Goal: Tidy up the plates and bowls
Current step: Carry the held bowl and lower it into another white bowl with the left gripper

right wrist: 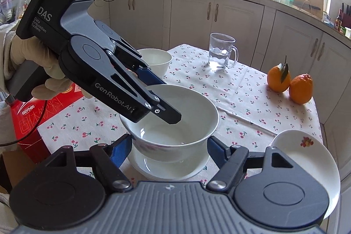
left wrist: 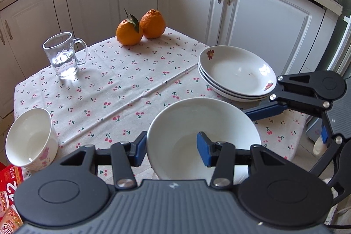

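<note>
Left hand-held gripper (left wrist: 172, 151) pinches the white porcelain bowl's (left wrist: 204, 122) rim at nine o'clock: rigid, slippery, breakable; right hand-held gripper (right wrist: 170, 147) spread.

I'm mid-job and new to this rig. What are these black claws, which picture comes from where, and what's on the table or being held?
The claws are two hand-held grippers, each worked by a gloved hand. Each carries a camera looking along its fingers, which gives one picture per gripper. The left gripper pinches the rim of a white bowl, held over a second bowl. The right gripper straddles these bowls; I cannot tell whether it touches them. On the cherry tablecloth are stacked plates, another bowl, a glass mug and two oranges.
</note>
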The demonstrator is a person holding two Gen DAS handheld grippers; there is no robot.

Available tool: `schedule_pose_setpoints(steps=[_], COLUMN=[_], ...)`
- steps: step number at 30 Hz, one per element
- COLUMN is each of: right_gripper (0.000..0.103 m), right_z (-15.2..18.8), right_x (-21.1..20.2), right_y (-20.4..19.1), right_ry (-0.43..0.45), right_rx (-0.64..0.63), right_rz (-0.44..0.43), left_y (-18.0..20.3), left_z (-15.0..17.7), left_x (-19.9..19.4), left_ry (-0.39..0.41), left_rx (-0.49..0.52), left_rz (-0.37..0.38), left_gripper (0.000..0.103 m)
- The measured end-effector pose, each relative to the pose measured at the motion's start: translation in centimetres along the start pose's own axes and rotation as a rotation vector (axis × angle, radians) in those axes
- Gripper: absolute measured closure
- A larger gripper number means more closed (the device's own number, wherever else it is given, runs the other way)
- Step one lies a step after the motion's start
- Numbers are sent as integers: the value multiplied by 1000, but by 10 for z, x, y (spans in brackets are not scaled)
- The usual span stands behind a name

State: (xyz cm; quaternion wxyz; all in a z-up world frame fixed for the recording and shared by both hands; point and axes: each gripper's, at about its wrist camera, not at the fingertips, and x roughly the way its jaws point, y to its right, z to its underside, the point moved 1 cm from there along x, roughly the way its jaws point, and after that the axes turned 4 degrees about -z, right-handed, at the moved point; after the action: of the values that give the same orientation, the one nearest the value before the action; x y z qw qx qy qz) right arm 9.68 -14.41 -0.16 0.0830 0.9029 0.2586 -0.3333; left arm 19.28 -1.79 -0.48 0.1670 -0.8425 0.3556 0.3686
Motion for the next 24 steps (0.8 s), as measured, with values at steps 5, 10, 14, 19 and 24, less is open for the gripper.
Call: schedule_pose_setpoints(steps=[5, 10, 14, 19, 24], right_gripper=[23, 23, 23, 23, 23], right_z=[5, 10, 12, 13, 13], right_x=[4, 7, 9, 11, 13], right_y=[3, 6, 6, 6, 7], right_ry=[-16, -23, -35, -42, -51], right_rx=[17, 32, 34, 36, 35], right_rz=[-2, -10, -9, -13, -14], left_y=[2, 2, 3, 3, 2], left_z=[2, 5, 7, 9, 12], left_x=[5, 11, 12, 15, 16], left_ry=[-9, -20, -19, -24, -23], left_rx=[-2, -7, -9, -11, -13], left_rz=[9, 9, 12, 10, 10], left_gripper=[56, 56, 56, 56, 56])
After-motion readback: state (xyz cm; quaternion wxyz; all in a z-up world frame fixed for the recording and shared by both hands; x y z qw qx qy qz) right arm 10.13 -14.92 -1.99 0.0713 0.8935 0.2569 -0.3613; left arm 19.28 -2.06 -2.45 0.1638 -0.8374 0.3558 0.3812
